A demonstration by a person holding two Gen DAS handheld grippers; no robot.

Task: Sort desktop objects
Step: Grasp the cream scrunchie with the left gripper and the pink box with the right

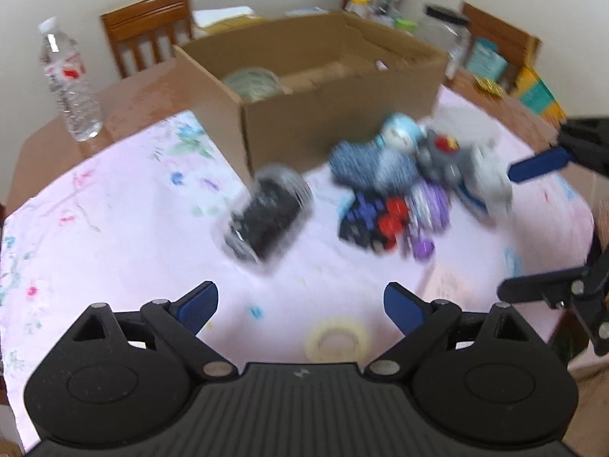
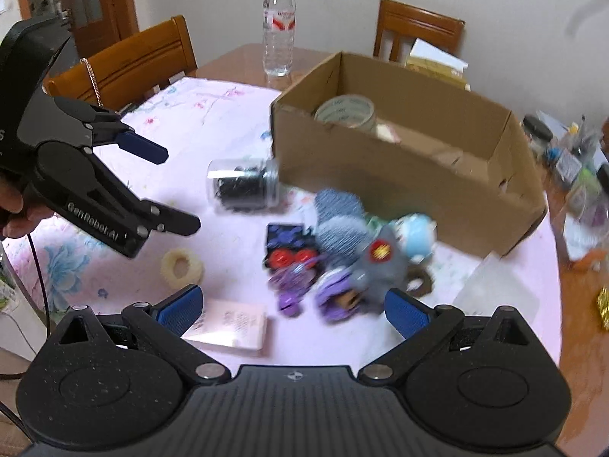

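An open cardboard box [image 1: 342, 125] [image 2: 380, 175] stands on the pink floral cloth, with a tape roll [image 2: 346, 110] inside. A clear jar of black bits [image 1: 266, 213] [image 2: 243, 184] lies on its side in front of the box. A pile of toys [image 1: 411, 182] [image 2: 342, 251] lies beside it: blue knit item, grey toy, purple pieces, red buttons. A cream ring [image 1: 337, 339] [image 2: 182, 266] lies near me. My left gripper [image 1: 300, 306] [image 2: 179, 190] is open and empty, short of the jar. My right gripper [image 2: 293, 310] [image 1: 533, 224] is open and empty near the pile.
A water bottle [image 1: 70, 83] [image 2: 279, 26] stands on the wooden table behind the cloth. Wooden chairs [image 1: 148, 30] [image 2: 125, 61] ring the table. A pink card [image 2: 232, 323] lies by my right gripper. Jars and clutter [image 2: 571, 167] crowd the right side.
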